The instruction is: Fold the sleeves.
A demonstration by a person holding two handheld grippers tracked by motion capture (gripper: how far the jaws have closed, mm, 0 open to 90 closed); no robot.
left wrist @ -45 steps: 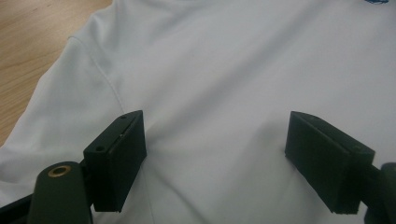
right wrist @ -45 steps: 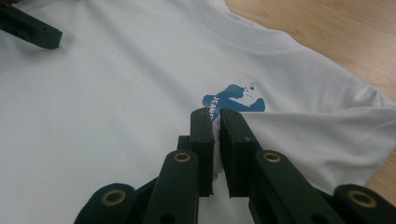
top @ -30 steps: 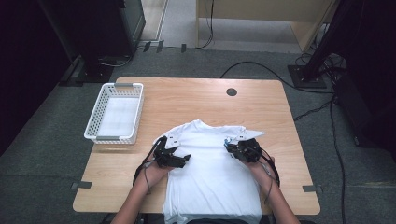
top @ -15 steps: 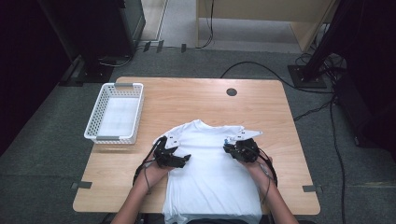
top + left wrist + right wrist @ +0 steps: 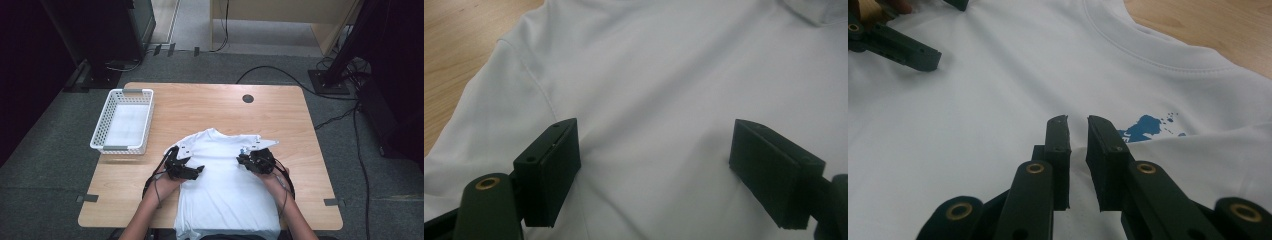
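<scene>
A white T-shirt [image 5: 225, 187] lies flat on the near half of the wooden table [image 5: 210, 107], its collar pointing toward the far edge and its hem hanging over the near edge between the person's forearms. To the left of the T-shirt, near the table's left edge, stands a white basket [image 5: 123, 121]. The left gripper [image 5: 189, 171] rests on the T-shirt's left shoulder area, just inside the sleeve seam; in the left gripper view its jaws stand wide apart with the pads down on the smooth fabric and nothing caught between them, the cloth simply spanning the gap. The right gripper [image 5: 245, 159] sits on the T-shirt's right shoulder area, just beside a folded-in sleeve that points toward the table's right edge. In the right gripper view its jaws are nearly together with a narrow slit between them, having just been opening a little; a low ridge of fabric rises toward that slit, but whether the pads still pinch it cannot be told. A blue print [image 5: 1148, 126] on the T-shirt lies just beyond the right gripper's tips, below the collar.
</scene>
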